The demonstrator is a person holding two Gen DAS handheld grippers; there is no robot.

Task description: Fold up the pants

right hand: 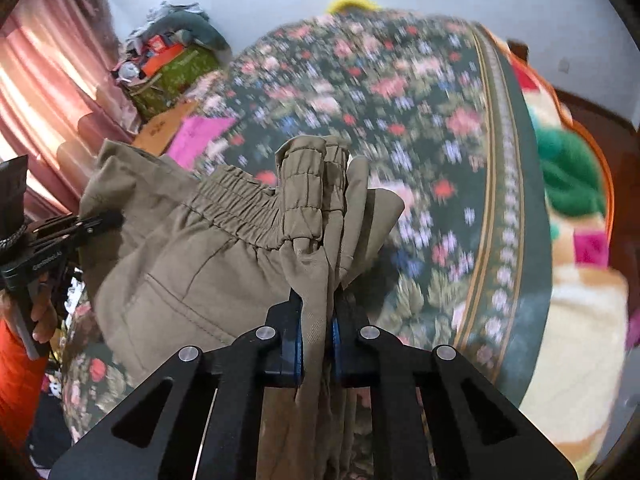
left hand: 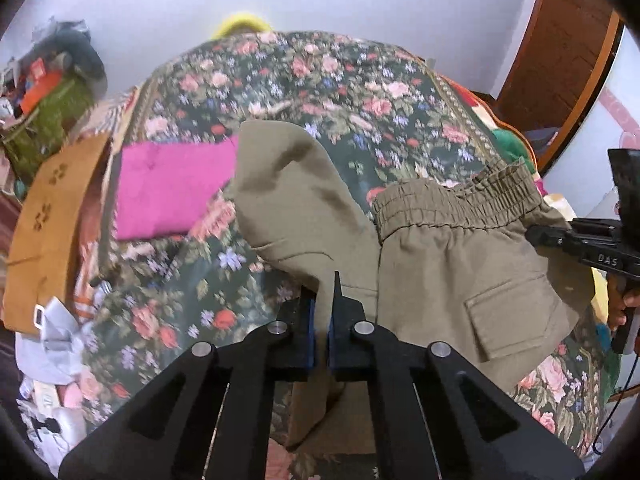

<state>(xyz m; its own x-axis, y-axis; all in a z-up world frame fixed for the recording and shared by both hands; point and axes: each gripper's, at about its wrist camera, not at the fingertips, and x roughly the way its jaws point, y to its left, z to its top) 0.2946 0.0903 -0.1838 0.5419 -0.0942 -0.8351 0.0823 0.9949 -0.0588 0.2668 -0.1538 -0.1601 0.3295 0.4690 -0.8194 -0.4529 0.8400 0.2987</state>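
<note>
Olive pants (left hand: pixel 440 248) hang pinched in both your grippers above the floral bedspread (left hand: pixel 340 80).
Left gripper (left hand: pixel 323 320) and right gripper (right hand: pixel 318 320) clamp cloth; legs drop unseen at 6 o'clock.

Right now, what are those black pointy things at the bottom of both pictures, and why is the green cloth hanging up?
They are grippers, two-finger clamps that a person holds, one in each hand. A camera rides on each clamp and looks along its fingers, so each picture shows its own clamp from behind. The left gripper pinches one part of the pants, and the right gripper pinches their bunched cloth just below the waistband. Both are shut on the cloth. Below lies a flowery bedspread with a pink cloth on it.
</note>
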